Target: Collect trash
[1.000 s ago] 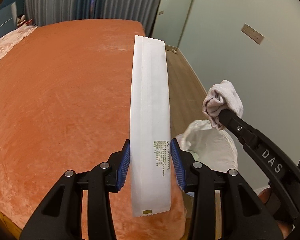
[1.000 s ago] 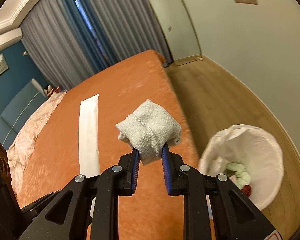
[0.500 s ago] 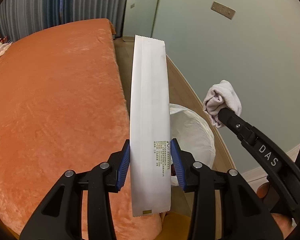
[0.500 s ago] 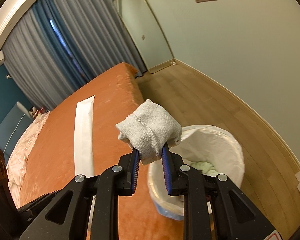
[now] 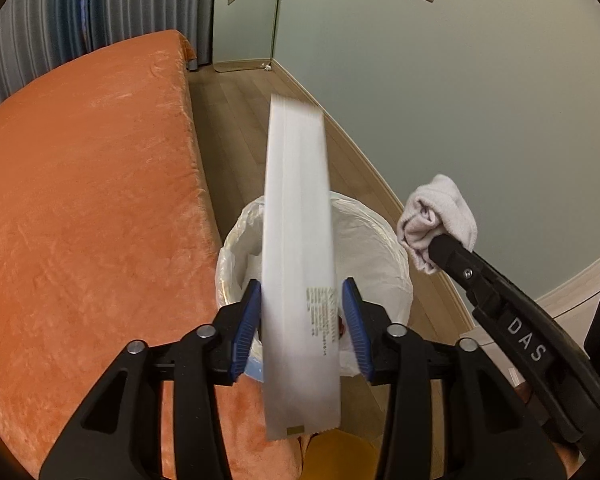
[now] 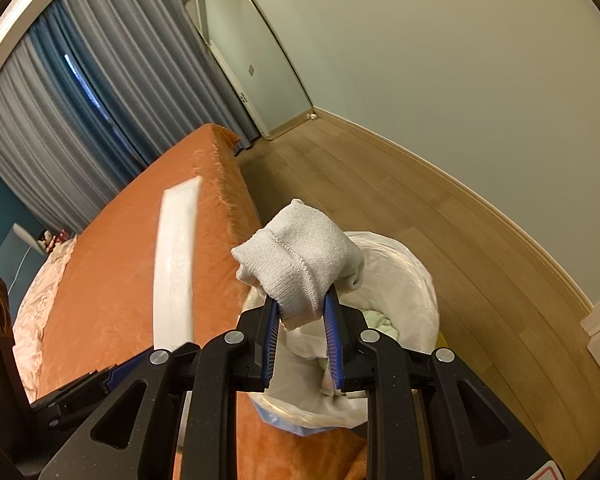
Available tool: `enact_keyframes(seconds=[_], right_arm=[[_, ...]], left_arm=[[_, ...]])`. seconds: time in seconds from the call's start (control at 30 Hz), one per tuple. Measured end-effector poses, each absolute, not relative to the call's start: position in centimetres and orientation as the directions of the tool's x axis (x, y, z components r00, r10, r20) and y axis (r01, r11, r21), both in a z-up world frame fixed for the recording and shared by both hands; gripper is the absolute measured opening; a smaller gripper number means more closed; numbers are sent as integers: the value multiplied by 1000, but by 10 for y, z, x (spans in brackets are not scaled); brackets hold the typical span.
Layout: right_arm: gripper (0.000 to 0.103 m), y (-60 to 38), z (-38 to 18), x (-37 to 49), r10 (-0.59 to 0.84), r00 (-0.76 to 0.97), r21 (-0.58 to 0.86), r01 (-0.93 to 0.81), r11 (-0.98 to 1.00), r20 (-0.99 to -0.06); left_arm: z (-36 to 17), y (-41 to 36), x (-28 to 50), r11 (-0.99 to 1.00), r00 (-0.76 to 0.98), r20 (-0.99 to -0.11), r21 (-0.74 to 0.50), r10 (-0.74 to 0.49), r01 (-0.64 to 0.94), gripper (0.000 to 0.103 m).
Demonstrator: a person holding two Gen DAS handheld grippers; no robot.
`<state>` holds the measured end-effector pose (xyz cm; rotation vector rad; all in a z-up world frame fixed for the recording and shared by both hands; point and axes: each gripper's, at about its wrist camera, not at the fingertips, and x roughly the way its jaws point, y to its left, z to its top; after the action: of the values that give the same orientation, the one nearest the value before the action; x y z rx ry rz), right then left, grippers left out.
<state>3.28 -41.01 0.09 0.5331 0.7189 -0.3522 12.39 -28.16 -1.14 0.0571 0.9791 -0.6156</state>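
While the left gripper (image 5: 302, 316) has its blue-padded fingers (image 5: 246, 322) spread about as wide as the long white wrapper (image 5: 298, 264) between them, I cannot tell whether the pads are pinching its edges or only flanking it, and the blurred strip suggests a loose hold. The wrapper stands up through the middle of the left wrist frame, over the lined bin (image 5: 384, 256) behind it; being long and light, it could tip sideways on release, catch the rim, and end on the orange bed (image 5: 84, 208) at left or the wood floor (image 5: 236, 128) beyond. At centre of the right wrist frame, the right gripper (image 6: 300, 320) is clamped tight on a balled white sock (image 6: 300, 260) above the bin's near edge. Its knit could snag on the pads and drop late, outside the liner. Both grippers crowd one opening, so they may knock each other.
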Motion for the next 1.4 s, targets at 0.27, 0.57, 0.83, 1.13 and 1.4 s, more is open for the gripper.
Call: enact_keyframes(seconds=[0.27,0.57,0.83,1.13,1.4], right_arm=[[21,-413,-10,39,-113,689,337,482,808,-716],[30,-404,-14,51,-97,688,329,460,825,-719],[46,-388,-8,61,-98,685,305,442,844,-722],[55,-363,3,59,-135,670,201,399,895,-730],[66,-337,7,51,-168,649,125,379,917,-742]], left_arm=[[-17,-271,134,858,429,-791,-222,-436,463,58],[-21,-255,140,873,436,-795,-228,-422,431,58],[-19,-238,142,882,447,-791,-235,-417,407,58],[-17,-217,142,896,466,-788,-234,-403,377,59],[-16,-190,136,921,509,-788,-182,-347,345,66]])
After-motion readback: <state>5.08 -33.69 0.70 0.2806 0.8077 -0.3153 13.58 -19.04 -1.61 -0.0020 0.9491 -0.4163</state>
